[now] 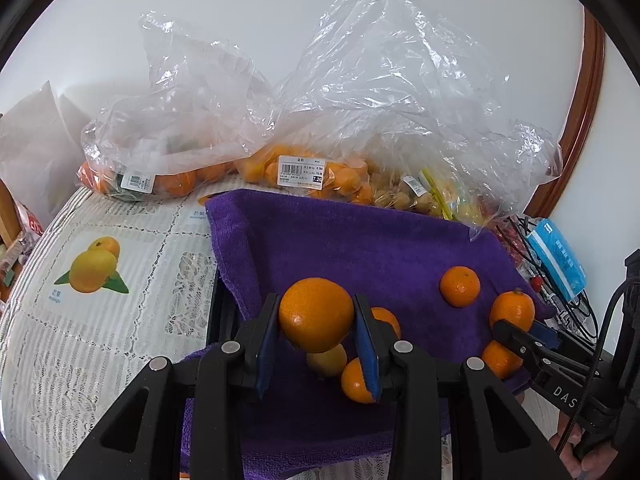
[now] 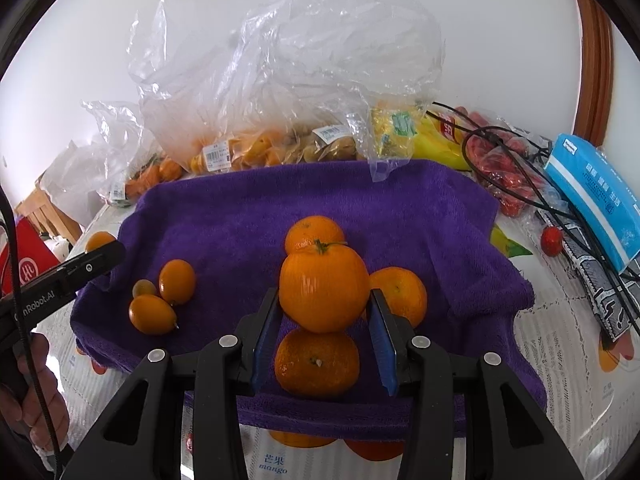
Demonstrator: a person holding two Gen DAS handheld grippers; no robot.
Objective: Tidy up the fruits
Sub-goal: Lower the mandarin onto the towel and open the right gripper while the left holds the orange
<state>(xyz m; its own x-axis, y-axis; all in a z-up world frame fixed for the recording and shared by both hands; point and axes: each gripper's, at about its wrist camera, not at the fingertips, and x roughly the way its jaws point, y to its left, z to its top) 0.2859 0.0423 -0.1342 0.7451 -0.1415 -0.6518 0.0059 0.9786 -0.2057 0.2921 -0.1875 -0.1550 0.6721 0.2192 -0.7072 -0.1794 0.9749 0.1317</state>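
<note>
Along the wall sit clear plastic bags: one on the left (image 1: 160,152) holds oranges with green leaves, the middle bag (image 1: 320,168) carries a price label and is packed with small orange fruit, and a third (image 1: 412,196) holds pale, papery-husked fruit. In front of them a purple towel (image 1: 360,248) is spread over the lace tablecloth (image 1: 100,320), and loose fruit lies on it.

The left gripper (image 1: 316,316) is clamped on a round orange (image 1: 316,314), lifted above the towel, both blue pads pressing its sides. The right gripper (image 2: 324,292) likewise pinches a stemmed orange (image 2: 323,288), held over another orange (image 2: 317,362) on the towel, with two more just behind and beside it.

Only the right wrist view shows three small oval kumquats (image 2: 160,300) lying together on the towel's left part, the yellow packet (image 2: 396,128) and the red snack bags (image 2: 500,168) at the back. The left wrist view alone shows the mango picture (image 1: 96,270) printed on the table cover. The blue tissue pack (image 2: 592,200) appears in both.
</note>
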